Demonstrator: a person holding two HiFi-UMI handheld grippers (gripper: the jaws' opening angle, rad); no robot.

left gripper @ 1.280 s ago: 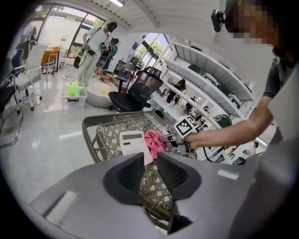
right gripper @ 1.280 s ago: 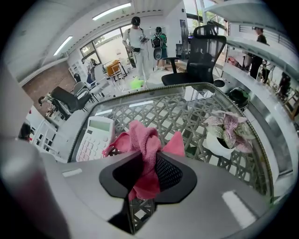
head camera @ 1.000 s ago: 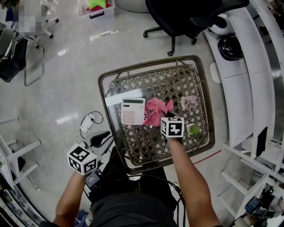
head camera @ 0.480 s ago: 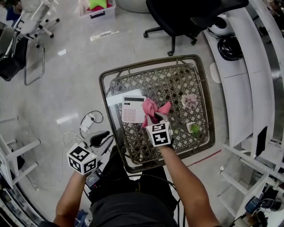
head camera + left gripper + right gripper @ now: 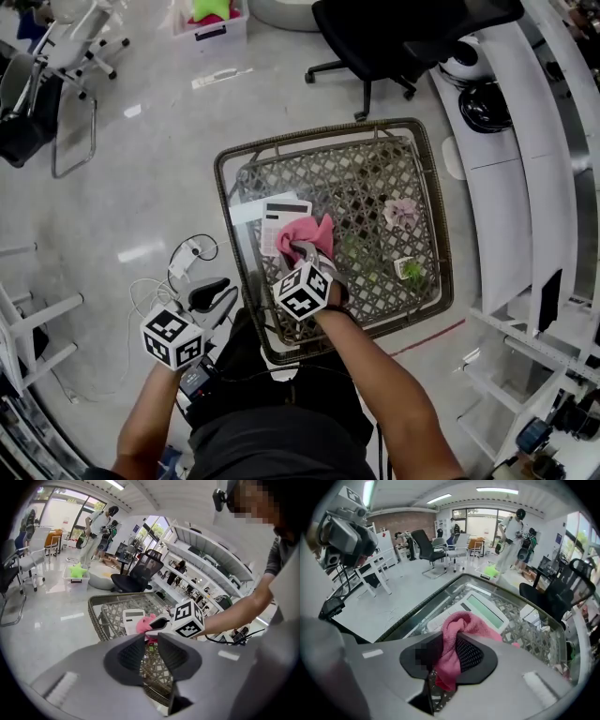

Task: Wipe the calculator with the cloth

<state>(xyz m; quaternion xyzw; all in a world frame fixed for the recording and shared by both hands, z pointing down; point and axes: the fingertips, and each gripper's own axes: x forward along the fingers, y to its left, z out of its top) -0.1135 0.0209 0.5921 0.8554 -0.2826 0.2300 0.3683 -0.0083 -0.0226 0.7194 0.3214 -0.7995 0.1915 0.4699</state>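
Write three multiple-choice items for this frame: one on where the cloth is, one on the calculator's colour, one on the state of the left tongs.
1. Where is the pink cloth?
A. folded in a drawer
B. on the calculator, at the left of the table
C. draped over a bucket

2. What colour is the calculator's body?
A. white
B. black
C. green

3. How are the left tongs?
A. shut on the cloth
B. shut on the calculator
C. open and empty

Key:
1 B: the cloth, pinched in the right tongs, lies over part of the calculator.
2 A: its casing shows white around the display.
3 C: a gap shows between the jaws, with nothing in it.
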